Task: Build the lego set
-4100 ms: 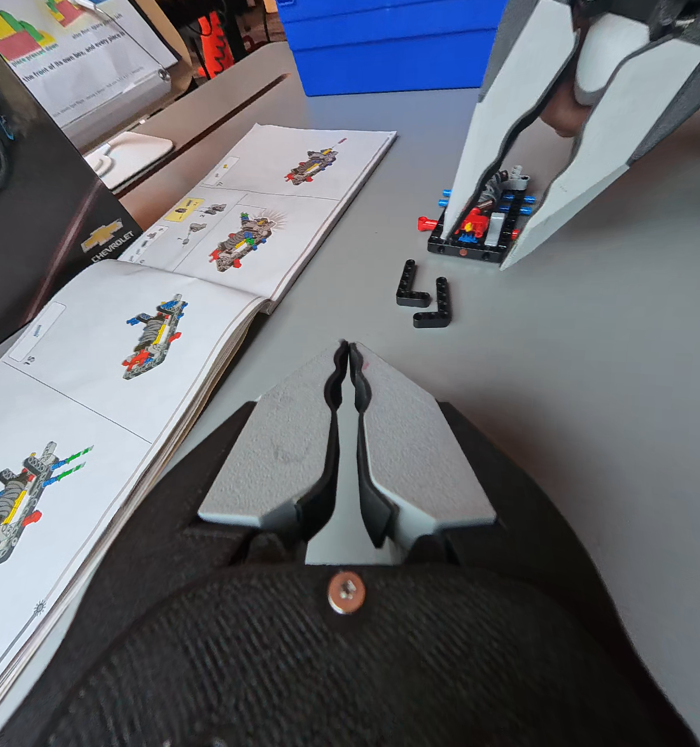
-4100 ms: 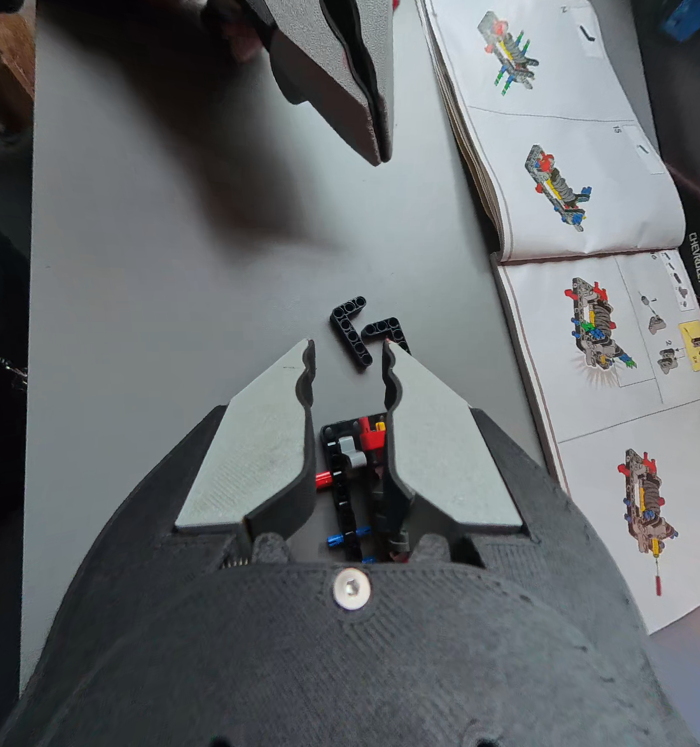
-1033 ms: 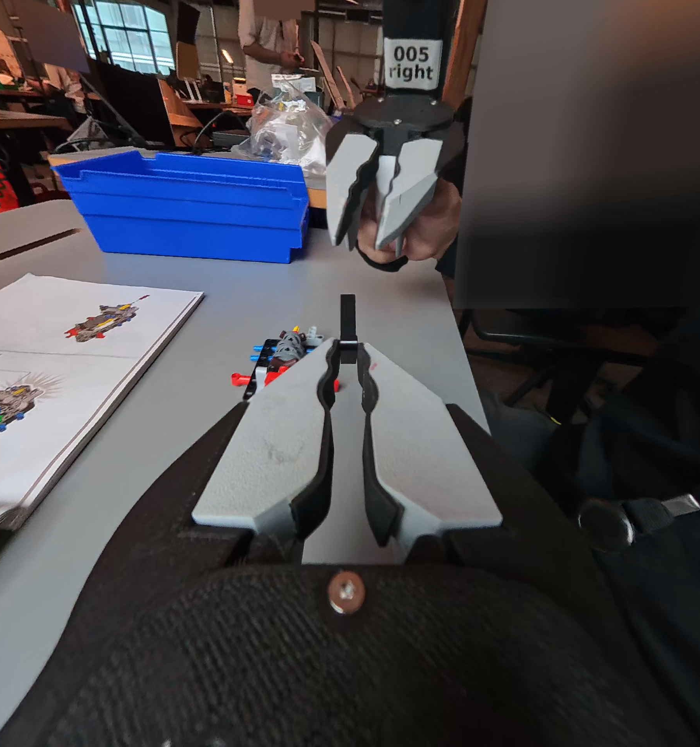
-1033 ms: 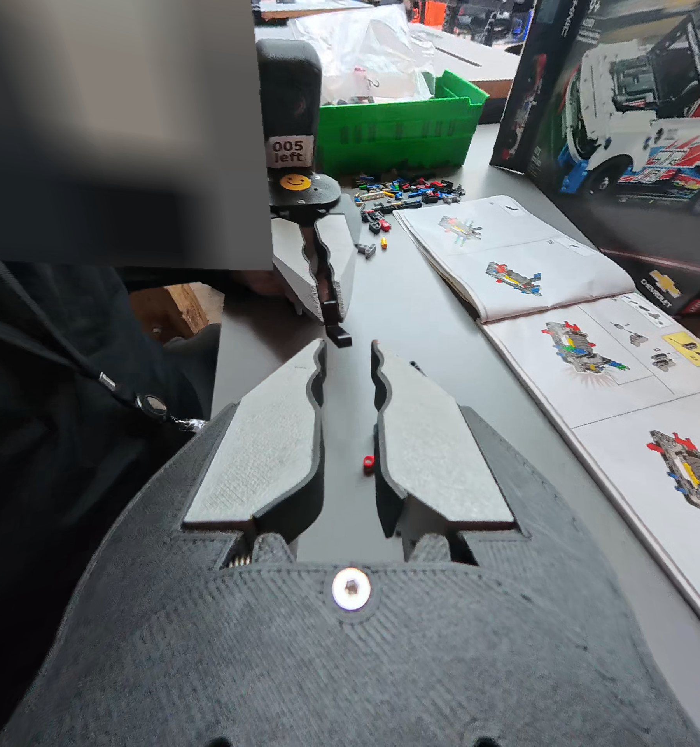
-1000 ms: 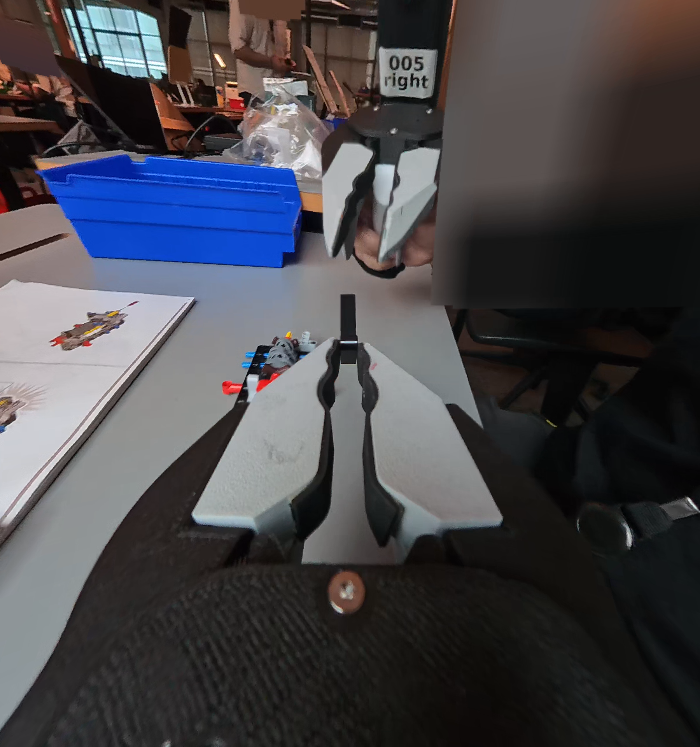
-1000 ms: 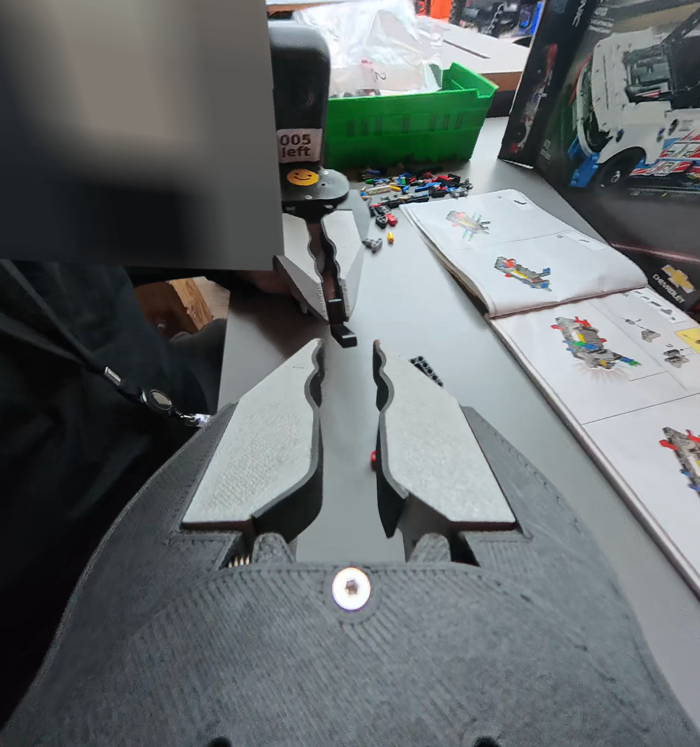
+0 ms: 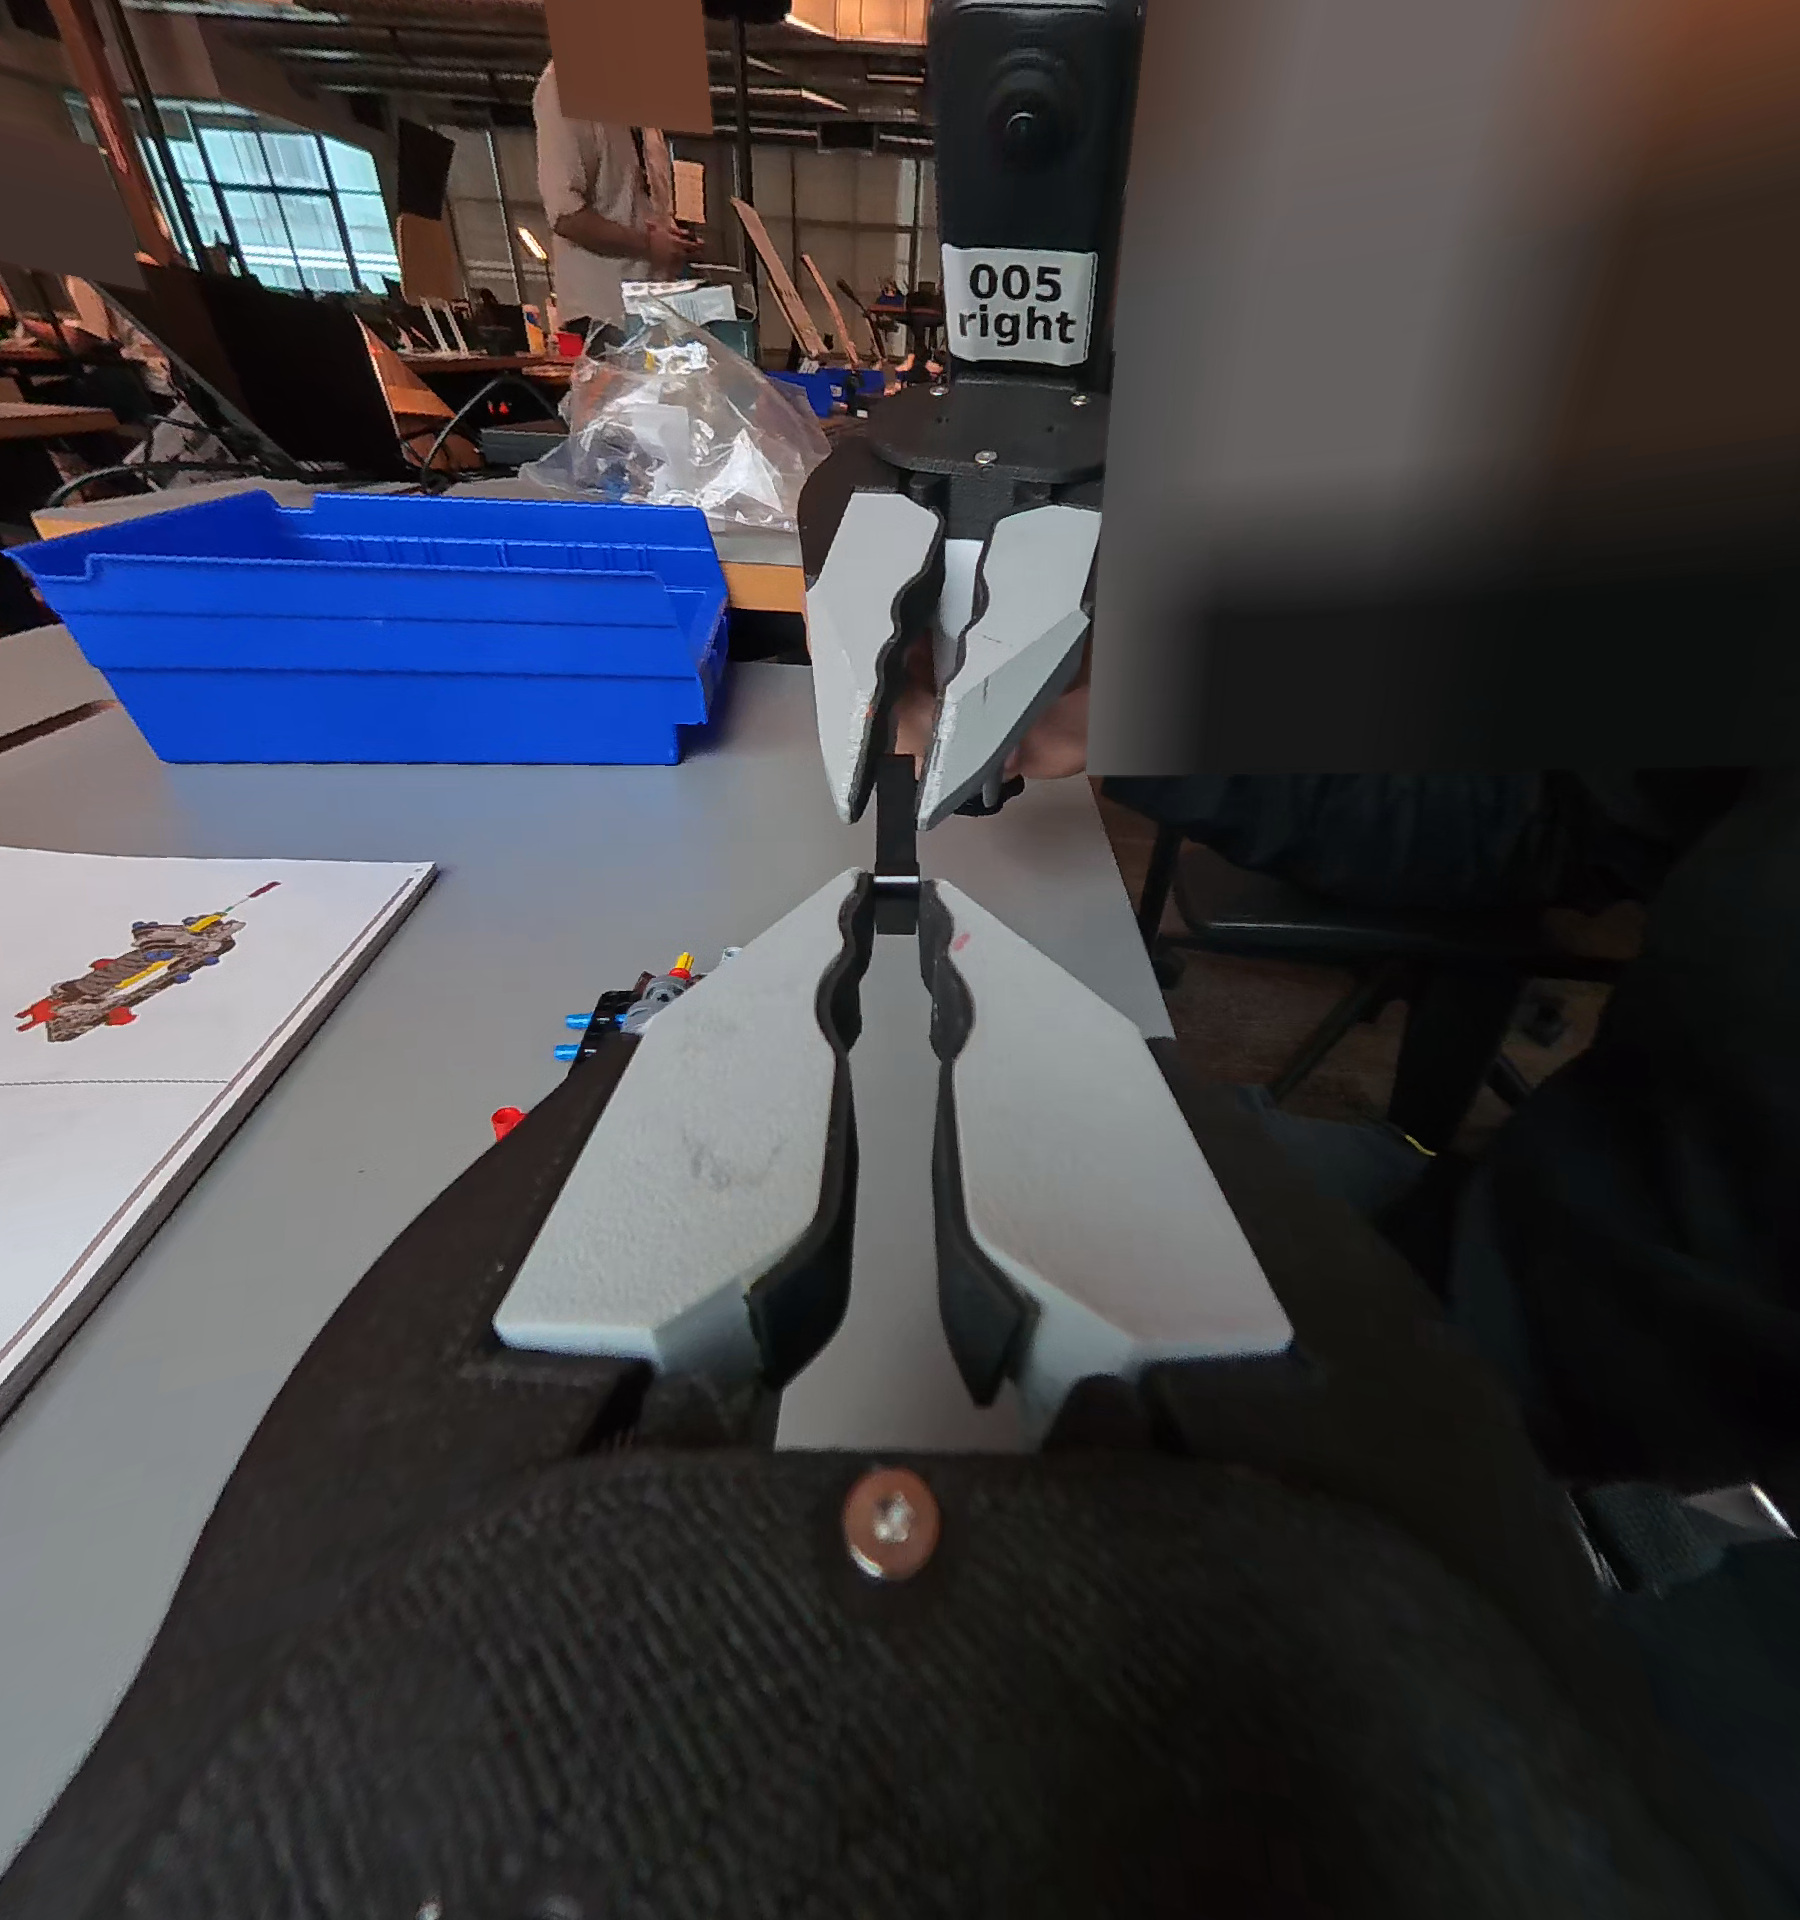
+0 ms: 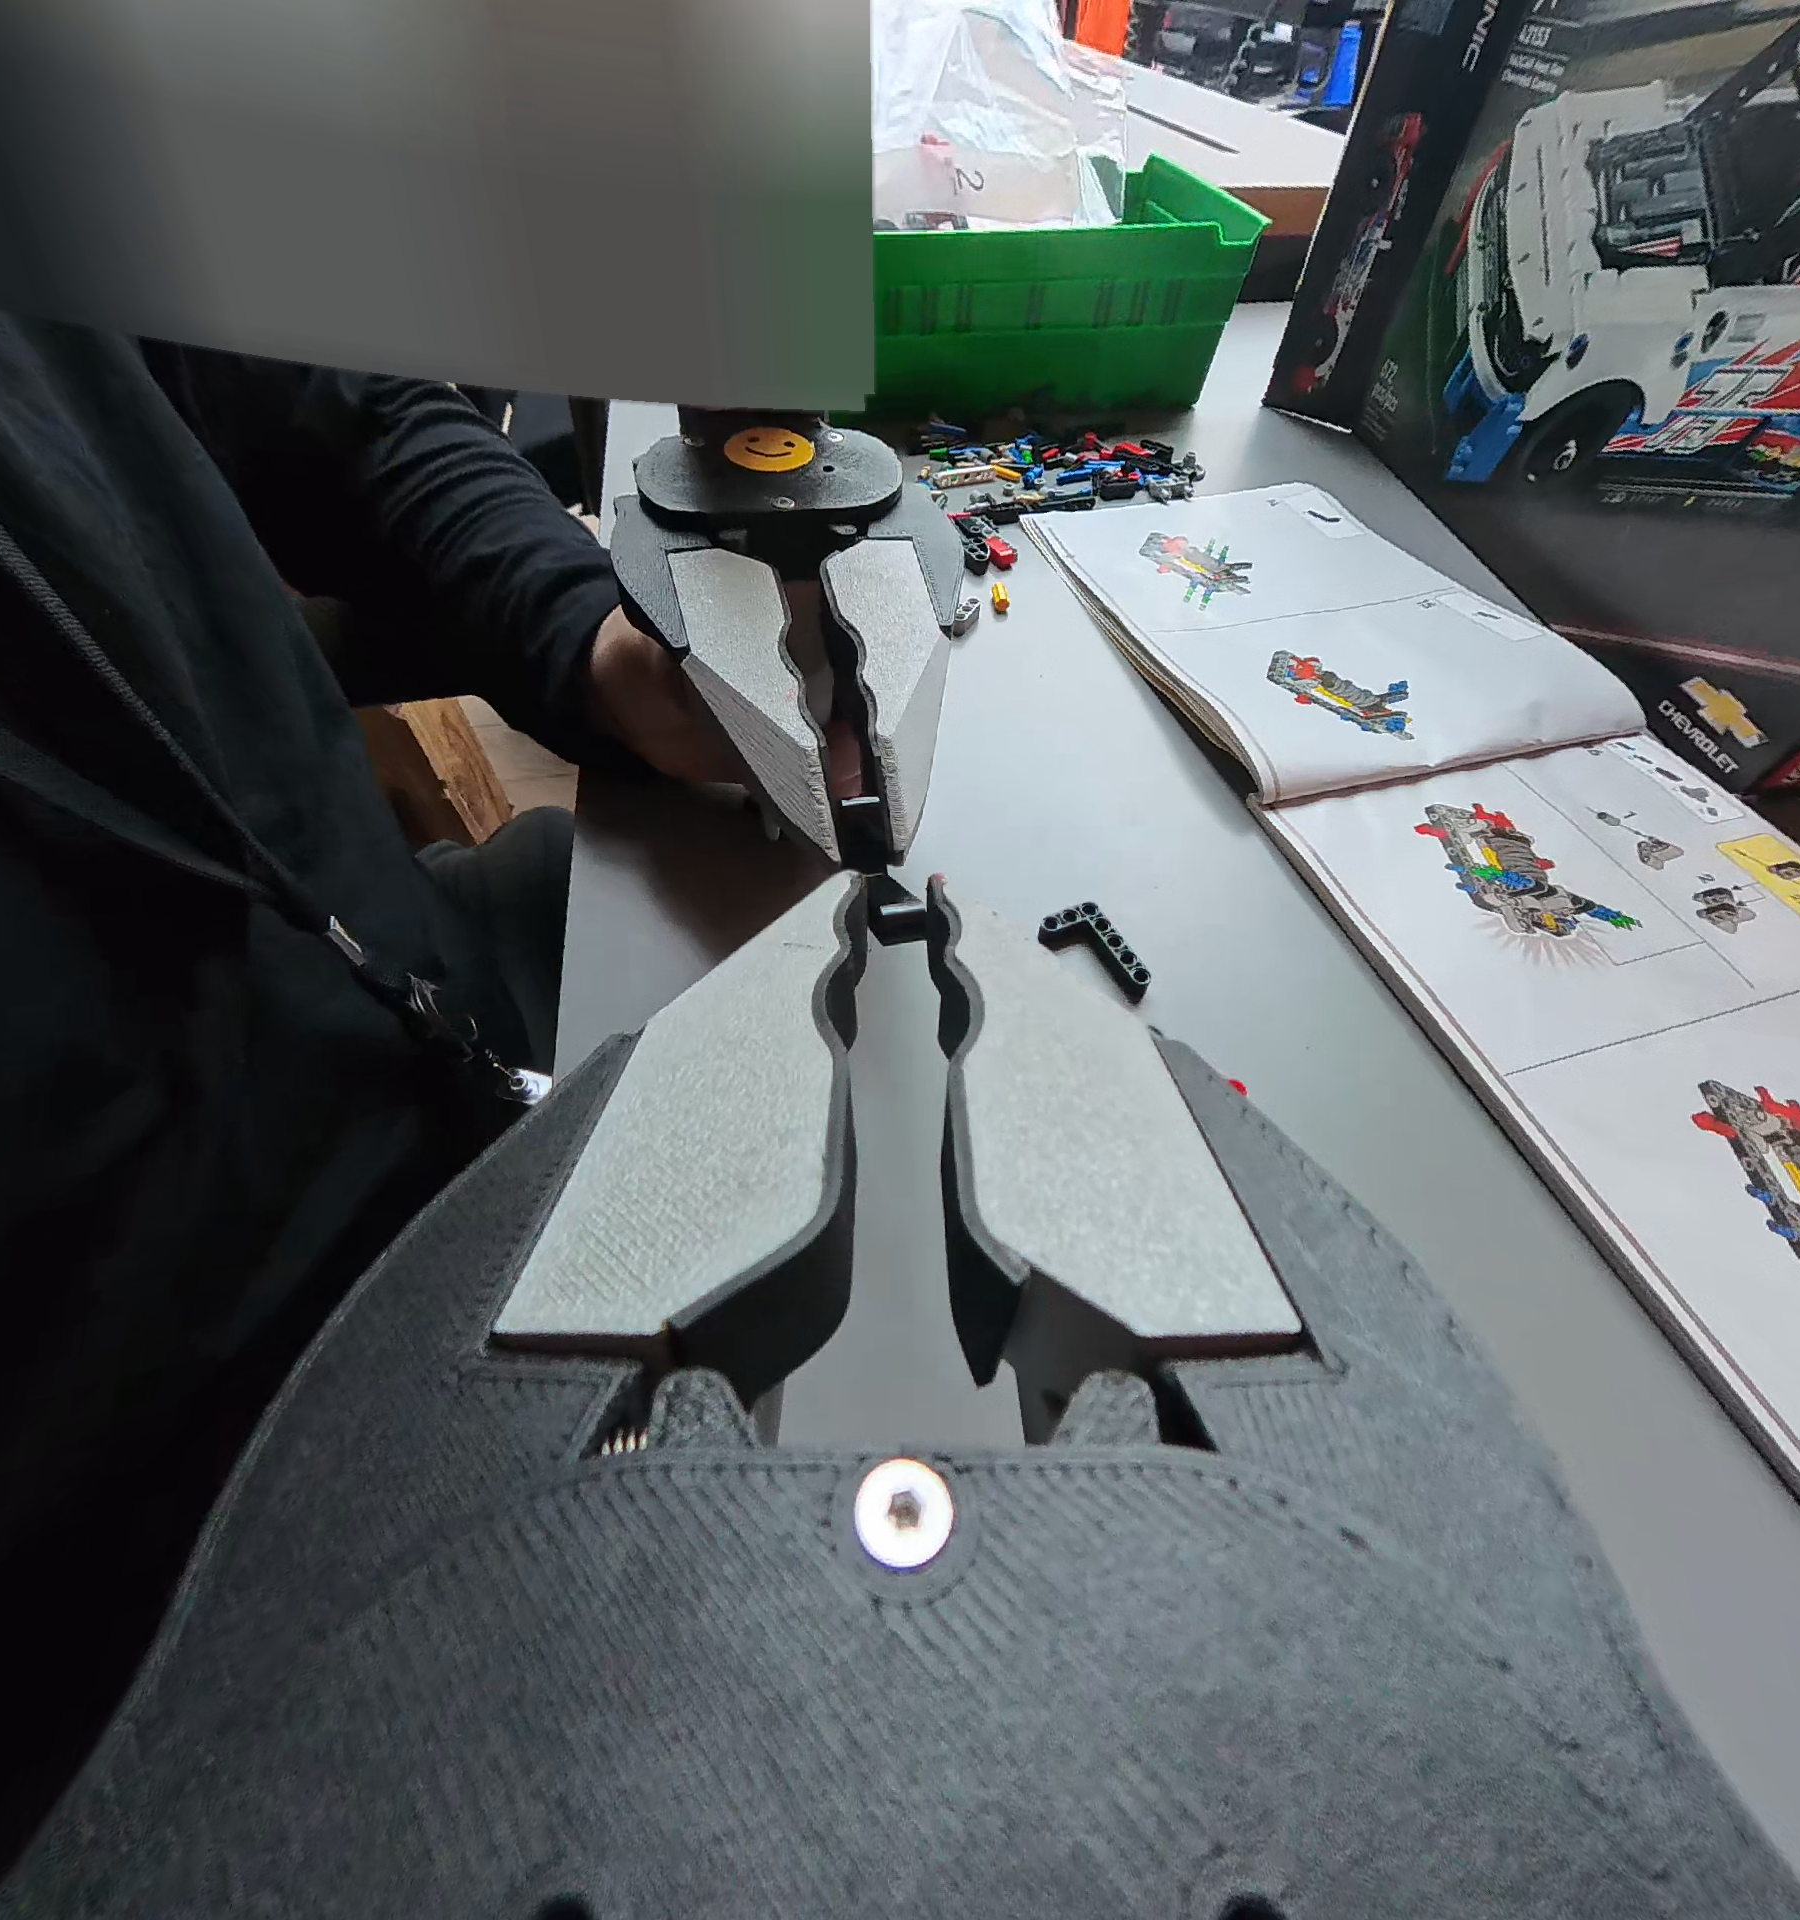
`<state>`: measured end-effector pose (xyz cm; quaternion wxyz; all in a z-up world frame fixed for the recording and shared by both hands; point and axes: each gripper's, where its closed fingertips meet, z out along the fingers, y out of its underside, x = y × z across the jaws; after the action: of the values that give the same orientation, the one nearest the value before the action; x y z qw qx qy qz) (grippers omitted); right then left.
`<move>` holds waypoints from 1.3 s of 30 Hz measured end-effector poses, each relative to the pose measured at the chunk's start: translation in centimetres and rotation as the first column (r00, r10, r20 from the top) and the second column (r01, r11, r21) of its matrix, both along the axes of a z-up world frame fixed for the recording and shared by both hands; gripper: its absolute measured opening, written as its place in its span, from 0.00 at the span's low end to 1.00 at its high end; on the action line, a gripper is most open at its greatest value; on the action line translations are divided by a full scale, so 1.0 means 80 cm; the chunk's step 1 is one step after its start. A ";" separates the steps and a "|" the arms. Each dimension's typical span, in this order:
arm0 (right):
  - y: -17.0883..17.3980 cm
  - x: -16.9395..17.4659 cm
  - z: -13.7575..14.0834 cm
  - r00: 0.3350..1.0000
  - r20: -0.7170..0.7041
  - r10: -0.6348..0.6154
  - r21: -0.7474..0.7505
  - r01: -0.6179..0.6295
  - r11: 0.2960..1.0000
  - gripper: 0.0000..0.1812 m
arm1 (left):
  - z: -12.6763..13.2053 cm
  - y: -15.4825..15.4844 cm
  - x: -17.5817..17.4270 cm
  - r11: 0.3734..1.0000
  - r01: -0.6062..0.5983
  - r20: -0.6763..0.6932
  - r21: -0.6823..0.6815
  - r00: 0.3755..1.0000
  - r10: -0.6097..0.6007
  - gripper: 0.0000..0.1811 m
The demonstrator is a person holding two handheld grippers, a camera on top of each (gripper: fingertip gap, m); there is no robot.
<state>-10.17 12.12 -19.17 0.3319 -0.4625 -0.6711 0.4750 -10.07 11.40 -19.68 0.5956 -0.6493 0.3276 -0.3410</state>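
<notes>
1. Only the left wrist view shows the blue bin (image 7: 387,634) far ahead and to the left of the left gripper (image 7: 894,902), a clear plastic bag (image 7: 678,436) behind that bin, and a person standing in the background (image 7: 615,197).
2. Only the right wrist view shows the green bin (image 8: 1052,301), the scatter of loose pieces (image 8: 1062,473) in front of it, the set's box (image 8: 1623,312) at far right, and a second black L-shaped beam (image 8: 1098,940) lying flat on the grey table (image 8: 1083,790), just to the right of the right gripper's (image 8: 894,902) tips.
3. The open instruction booklet (image 7: 127,1039) lies to the left of the left gripper, and appears to the right of the right one.
4. The part-built model (image 7: 631,1013) shows only in the left wrist view, on the table just left of the left gripper's fingers and half hidden by them.
5. The left gripper is nearly closed, pinching one end of a black L-shaped beam (image 7: 896,842) at its tips, above the table.
6. The right gripper faces it tip to tip, narrow; the beam's other end sits between its tips, but firm contact cannot be told.
</notes>
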 end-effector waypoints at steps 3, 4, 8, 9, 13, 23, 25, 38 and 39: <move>-0.001 -0.003 0.005 1.000 -0.023 0.007 -0.024 -0.008 1.000 0.04 | -0.001 0.001 -0.001 1.000 0.001 0.008 -0.015 1.000 -0.001 0.03; -0.001 -0.004 0.007 0.999 -0.031 0.008 -0.031 -0.009 0.999 0.03 | -0.003 0.002 0.000 1.000 0.002 0.007 -0.023 1.000 -0.002 0.03; -0.001 -0.006 0.009 0.999 -0.038 0.009 -0.031 -0.010 0.999 0.03 | -0.008 0.003 0.001 0.999 0.000 -0.012 -0.039 1.000 0.000 0.03; -0.001 -0.005 0.009 0.999 -0.043 0.008 -0.029 -0.009 1.000 0.04 | -0.007 0.003 0.001 1.000 -0.005 -0.014 -0.028 1.000 0.005 0.03; 0.004 0.002 0.008 0.999 -0.049 0.003 -0.051 -0.006 0.999 0.09 | -0.007 0.003 0.000 1.000 -0.020 -0.038 -0.006 0.999 0.020 0.03; -0.008 0.030 -0.011 1.000 -0.024 -0.002 -0.117 -0.001 0.993 0.12 | -0.011 -0.007 0.016 0.999 0.034 -0.074 0.011 0.997 -0.033 0.03; -0.010 0.028 -0.012 1.000 -0.030 -0.010 -0.110 0.007 0.994 0.10 | -0.012 -0.008 0.019 0.999 0.038 -0.078 0.012 0.996 -0.037 0.03; -0.008 0.026 -0.009 0.997 -0.081 0.001 -0.164 -0.015 0.986 0.04 | -0.022 -0.005 0.021 0.999 0.044 -0.103 -0.019 0.994 -0.045 0.03; -0.007 0.025 -0.008 0.997 -0.083 0.001 -0.165 -0.015 0.986 0.04 | -0.022 -0.005 0.021 0.999 0.039 -0.107 -0.020 0.993 -0.041 0.03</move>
<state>-8.15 11.56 -19.81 0.3181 -0.4656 -0.6167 0.5492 -8.39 11.03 -21.46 0.5643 -0.6654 0.3691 -0.3203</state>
